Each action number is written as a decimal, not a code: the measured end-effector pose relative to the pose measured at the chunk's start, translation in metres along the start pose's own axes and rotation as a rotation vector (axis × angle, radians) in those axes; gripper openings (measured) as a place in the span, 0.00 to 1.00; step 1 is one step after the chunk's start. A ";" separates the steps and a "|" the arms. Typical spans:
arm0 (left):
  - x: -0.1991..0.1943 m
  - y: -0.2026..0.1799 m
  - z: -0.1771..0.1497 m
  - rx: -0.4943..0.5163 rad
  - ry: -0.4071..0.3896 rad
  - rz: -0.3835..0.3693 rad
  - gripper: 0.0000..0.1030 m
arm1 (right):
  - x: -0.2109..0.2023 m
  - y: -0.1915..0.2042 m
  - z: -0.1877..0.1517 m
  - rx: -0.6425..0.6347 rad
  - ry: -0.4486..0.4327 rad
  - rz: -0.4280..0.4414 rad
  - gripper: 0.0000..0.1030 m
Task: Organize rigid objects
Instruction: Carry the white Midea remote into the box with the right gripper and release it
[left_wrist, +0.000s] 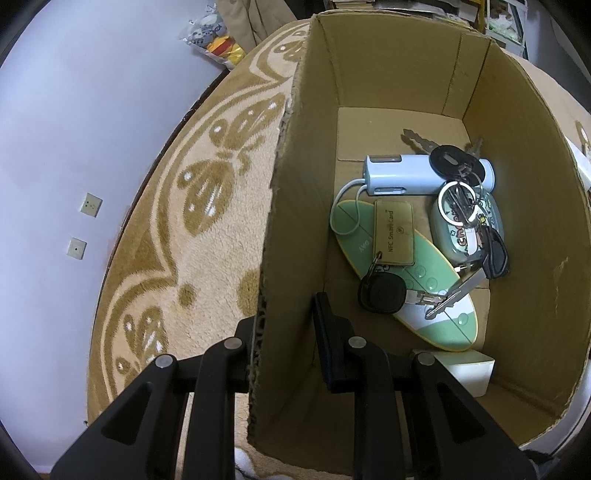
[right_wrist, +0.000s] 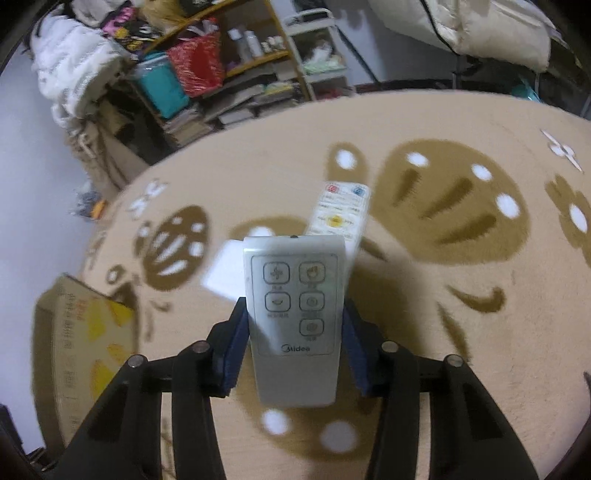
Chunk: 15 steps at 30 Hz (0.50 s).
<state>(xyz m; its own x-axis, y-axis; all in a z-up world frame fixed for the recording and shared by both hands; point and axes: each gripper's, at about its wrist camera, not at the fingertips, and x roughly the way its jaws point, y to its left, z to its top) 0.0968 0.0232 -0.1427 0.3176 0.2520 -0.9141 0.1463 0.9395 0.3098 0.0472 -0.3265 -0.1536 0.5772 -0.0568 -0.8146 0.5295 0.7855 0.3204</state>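
Clamping a white Midea remote (right_wrist: 295, 314) between both pads of the right gripper (right_wrist: 295, 332), above the rug (right_wrist: 424, 314), second remote (right_wrist: 341, 210) beyond. Straddling the cardboard box (left_wrist: 291, 221) wall with the left gripper (left_wrist: 288, 332), closure unclear.

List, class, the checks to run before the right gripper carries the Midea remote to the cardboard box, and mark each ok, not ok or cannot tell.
1. Right gripper shut on the Midea remote, both pads on its sides: ok.
2. Remote lifted off the rug: cannot tell.
3. Left gripper clamps the cardboard box wall to steady it: ok.
4. Free floor space in the box beside the keys and green board: ok.
5. Second remote waiting on the rug: ok.
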 end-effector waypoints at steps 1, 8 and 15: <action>0.000 0.000 0.000 -0.002 0.000 -0.001 0.21 | -0.002 0.006 0.001 -0.015 -0.006 0.007 0.50; 0.000 -0.002 0.000 0.002 0.000 -0.001 0.21 | -0.023 0.063 -0.002 -0.136 -0.032 0.103 0.50; -0.001 -0.001 0.000 0.001 0.000 -0.006 0.20 | -0.044 0.116 -0.018 -0.235 -0.038 0.227 0.50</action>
<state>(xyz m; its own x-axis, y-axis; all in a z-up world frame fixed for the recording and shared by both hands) 0.0960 0.0222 -0.1420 0.3166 0.2464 -0.9160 0.1487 0.9409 0.3044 0.0717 -0.2222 -0.0889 0.6889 0.1163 -0.7154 0.2298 0.9011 0.3677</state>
